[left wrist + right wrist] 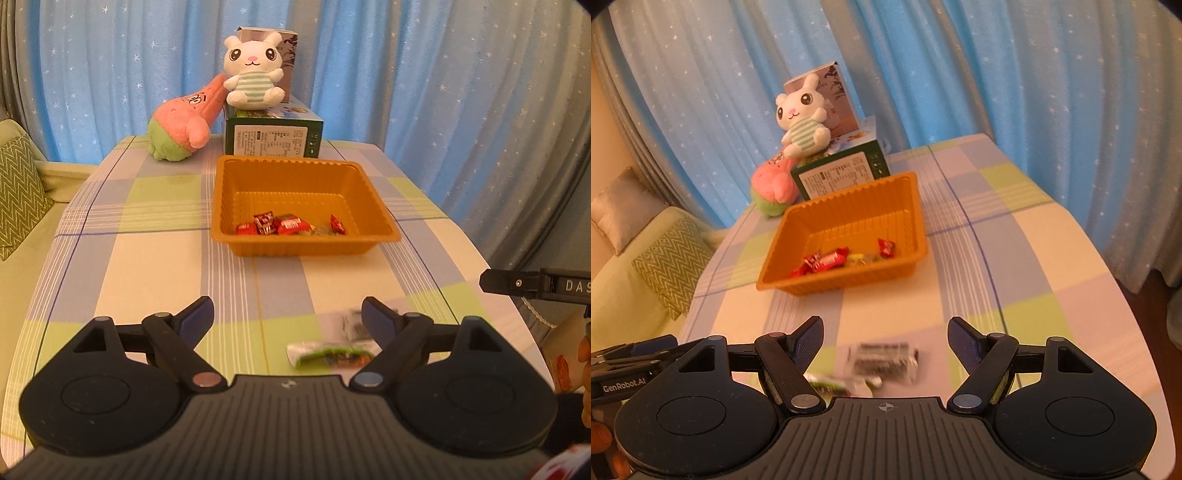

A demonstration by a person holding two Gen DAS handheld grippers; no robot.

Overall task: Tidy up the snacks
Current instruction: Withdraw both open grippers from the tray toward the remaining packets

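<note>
An orange plastic tray (295, 184) (849, 218) stands mid-table with several red-wrapped candies (288, 224) (827, 261) along its near wall. Two loose snacks lie on the checked tablecloth near the front edge: a green-and-white packet (328, 355) (842, 384) and a blurred black-and-white packet (354, 325) (882, 360). My left gripper (288, 306) is open above the cloth, the green packet lying low between its fingers, untouched. My right gripper (885, 325) is open over the black-and-white packet, not touching it. Each gripper's edge shows in the other's view.
Behind the tray stands a green box (273, 138) with a white rabbit plush (253, 70) on top, and a pink-and-green plush (181, 125) leans beside it. A blue starred curtain hangs behind. A sofa with a zigzag cushion (18, 192) lies left of the table.
</note>
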